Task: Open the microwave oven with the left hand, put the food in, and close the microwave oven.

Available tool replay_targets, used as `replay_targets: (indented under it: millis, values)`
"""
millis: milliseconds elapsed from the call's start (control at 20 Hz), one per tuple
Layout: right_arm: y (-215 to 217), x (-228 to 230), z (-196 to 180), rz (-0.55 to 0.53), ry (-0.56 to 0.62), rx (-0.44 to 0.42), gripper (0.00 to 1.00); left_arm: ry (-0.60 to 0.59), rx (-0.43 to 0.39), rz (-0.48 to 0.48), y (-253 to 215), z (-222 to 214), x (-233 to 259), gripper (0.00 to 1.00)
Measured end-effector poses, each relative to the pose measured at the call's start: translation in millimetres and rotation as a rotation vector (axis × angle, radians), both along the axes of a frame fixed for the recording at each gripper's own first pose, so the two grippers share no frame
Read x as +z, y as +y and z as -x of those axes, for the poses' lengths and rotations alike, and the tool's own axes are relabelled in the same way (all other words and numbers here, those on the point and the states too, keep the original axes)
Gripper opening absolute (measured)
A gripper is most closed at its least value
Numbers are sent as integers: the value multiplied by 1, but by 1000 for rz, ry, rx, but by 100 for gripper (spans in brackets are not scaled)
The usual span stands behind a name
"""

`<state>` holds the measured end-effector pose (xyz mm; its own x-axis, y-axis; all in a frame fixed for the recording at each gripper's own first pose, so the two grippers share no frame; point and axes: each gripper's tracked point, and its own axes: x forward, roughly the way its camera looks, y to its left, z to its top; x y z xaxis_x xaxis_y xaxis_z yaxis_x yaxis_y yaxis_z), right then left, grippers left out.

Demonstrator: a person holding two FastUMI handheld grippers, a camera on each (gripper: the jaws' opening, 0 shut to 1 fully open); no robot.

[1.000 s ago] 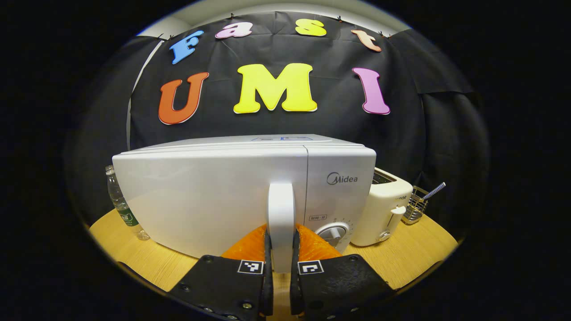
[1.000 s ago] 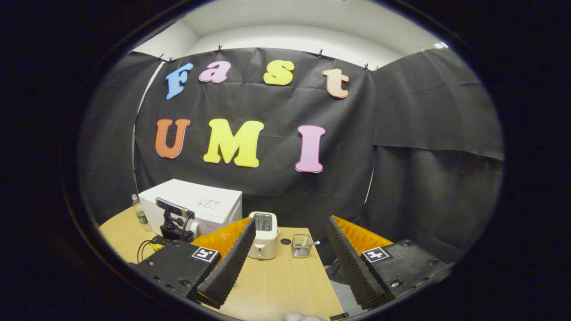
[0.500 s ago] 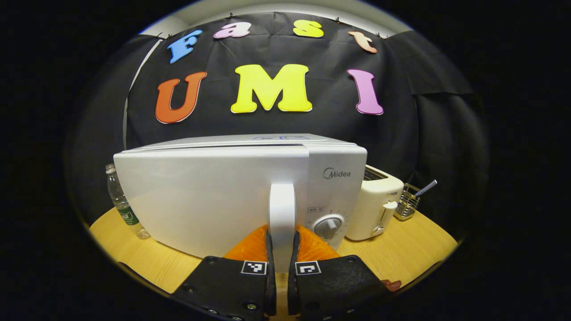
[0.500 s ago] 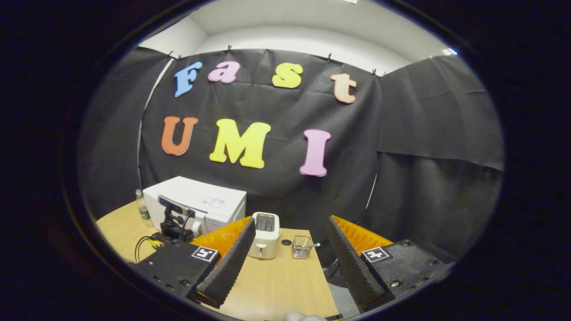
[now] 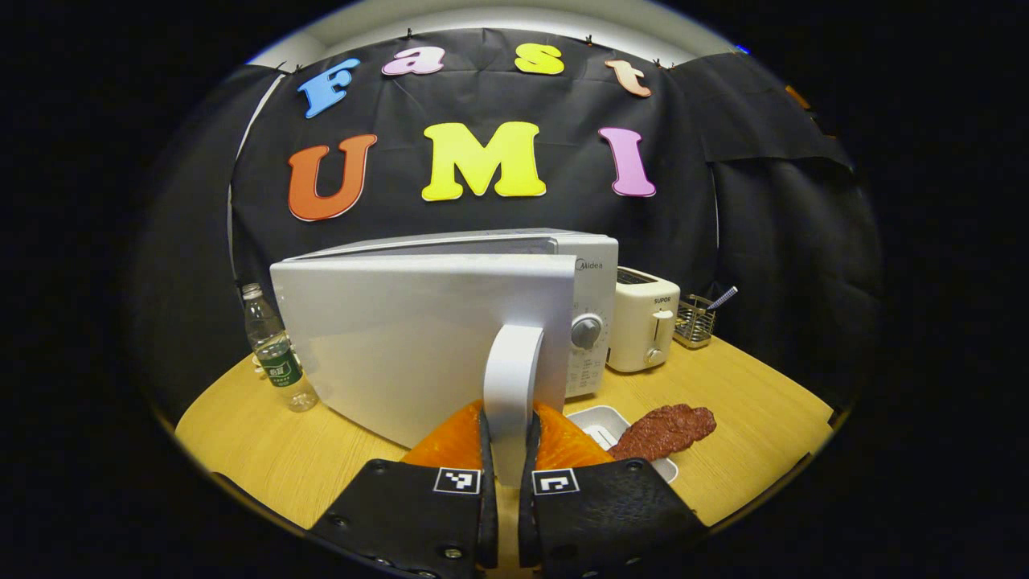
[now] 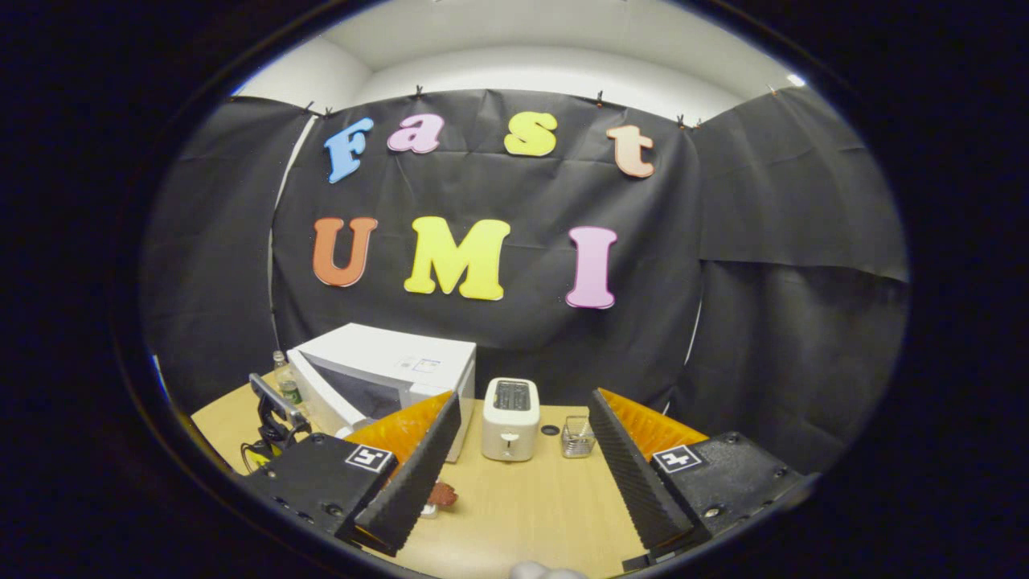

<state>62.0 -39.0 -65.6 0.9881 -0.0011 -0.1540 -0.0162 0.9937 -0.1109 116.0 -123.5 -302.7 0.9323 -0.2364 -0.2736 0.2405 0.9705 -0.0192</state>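
Now left gripper (image 5: 506, 474) around door handle (image 5: 511, 378)

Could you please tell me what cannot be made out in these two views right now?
- Microwave cavity: in the left gripper view the swung door stands in front of it; in the right gripper view it is too dark and small.
- White tray under the food: the left gripper, clamped on the door handle, covers its near end.
- Wire basket: contents too small to tell.

Even overhead light, sharp focus, strong fisheye bending toward the edges.
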Motion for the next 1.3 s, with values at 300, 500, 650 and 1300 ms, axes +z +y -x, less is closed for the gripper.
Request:
replay_targets:
  millis: [300, 500, 650, 1300]
  values:
    - [43, 3, 16, -25, -22, 49, 96, 51, 52, -23, 64, 53, -5, 9]
    - [77, 1, 28, -66, -17, 87, 100, 71, 121, -64, 121, 78, -11, 9]
    - [102, -1, 36, -81, -9, 127, 100, 78, 162, -67, 153, 88, -15, 9]
    - [131, -3, 57, -56, 1, 138, 100, 99, 171, -70, 213, 100, -22, 8]
